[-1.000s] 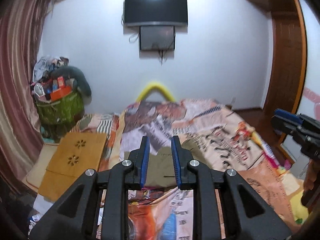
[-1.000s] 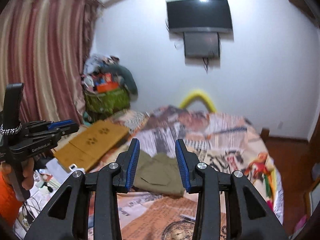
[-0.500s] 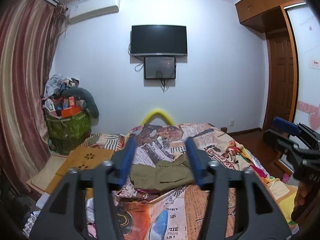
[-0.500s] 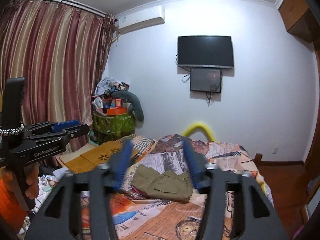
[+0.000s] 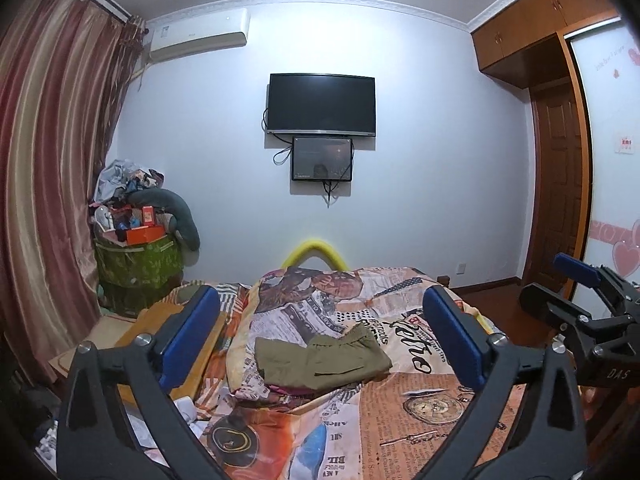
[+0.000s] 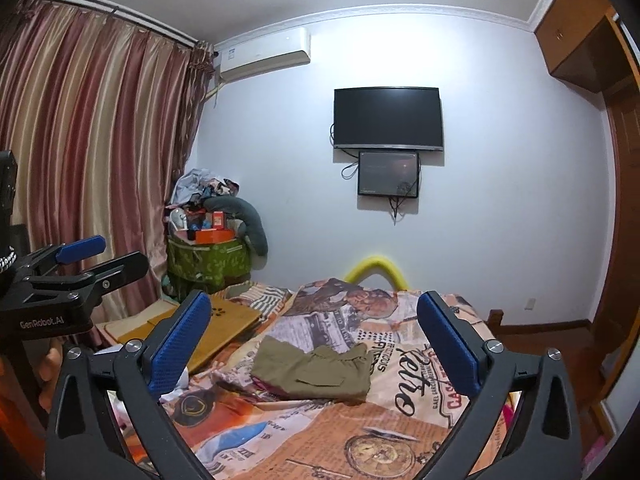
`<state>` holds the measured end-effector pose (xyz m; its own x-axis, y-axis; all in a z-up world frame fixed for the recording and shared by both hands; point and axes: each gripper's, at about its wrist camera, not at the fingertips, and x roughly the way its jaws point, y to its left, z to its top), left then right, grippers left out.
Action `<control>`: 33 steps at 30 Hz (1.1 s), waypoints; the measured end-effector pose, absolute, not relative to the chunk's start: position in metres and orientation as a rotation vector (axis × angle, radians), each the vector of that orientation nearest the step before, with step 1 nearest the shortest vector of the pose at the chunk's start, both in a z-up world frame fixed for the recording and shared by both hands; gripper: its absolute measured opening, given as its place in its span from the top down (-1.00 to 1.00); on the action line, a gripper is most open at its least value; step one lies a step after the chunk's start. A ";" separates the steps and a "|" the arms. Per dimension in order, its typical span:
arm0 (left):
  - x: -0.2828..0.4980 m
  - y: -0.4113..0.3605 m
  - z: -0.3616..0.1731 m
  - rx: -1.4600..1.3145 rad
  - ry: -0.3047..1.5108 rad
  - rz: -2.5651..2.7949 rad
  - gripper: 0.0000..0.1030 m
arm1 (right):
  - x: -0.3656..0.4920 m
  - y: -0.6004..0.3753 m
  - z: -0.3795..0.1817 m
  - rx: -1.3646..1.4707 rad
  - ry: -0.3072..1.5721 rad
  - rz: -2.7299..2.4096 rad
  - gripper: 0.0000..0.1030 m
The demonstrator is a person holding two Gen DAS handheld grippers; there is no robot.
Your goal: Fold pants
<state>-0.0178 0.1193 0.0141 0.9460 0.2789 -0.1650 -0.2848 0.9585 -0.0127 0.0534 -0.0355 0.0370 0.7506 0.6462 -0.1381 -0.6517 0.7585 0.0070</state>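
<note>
- We see the olive pants (image 5: 320, 360) folded into a bundle on the patterned bedspread (image 5: 400, 408), long axis across the bed
- The green bin (image 6: 208, 264) (by the curtain) brims with boxes and cloth
- Our left gripper (image 5: 324, 340) and right gripper (image 6: 316, 344) have just been opening, nothing between either's jaws

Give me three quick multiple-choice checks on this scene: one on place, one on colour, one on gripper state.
1. Where are the pants?
A. on the bed
B. in the green bin
C. between the left fingers

2. What colour are they?
A. blue
B. olive
C. red

3. How is the right gripper?
A. shut on the pants
B. shut, empty
C. open, empty

Answers:
1 A, they lie folded on the bedspread.
2 B, the cloth is olive in both views.
3 C, its fingers stand wide apart, clear of the pants.
</note>
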 end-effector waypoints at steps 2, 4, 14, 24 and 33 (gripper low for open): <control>-0.018 0.119 0.013 -0.042 0.165 0.285 -0.99 | 0.048 -0.041 0.034 -0.029 0.140 0.716 -0.99; -0.018 0.119 0.012 -0.044 0.167 0.286 -0.99 | 0.047 -0.042 0.033 -0.023 0.142 0.717 -0.99; -0.016 0.117 0.007 -0.042 0.180 0.285 -0.99 | 0.045 -0.046 0.031 -0.007 0.149 0.730 -0.99; -0.015 0.119 0.006 -0.055 0.186 0.274 -1.00 | 0.042 -0.048 0.031 0.003 0.161 0.730 -0.99; -0.010 0.117 0.001 -0.064 0.196 0.257 -1.00 | 0.040 -0.050 0.033 0.006 0.170 0.718 -0.99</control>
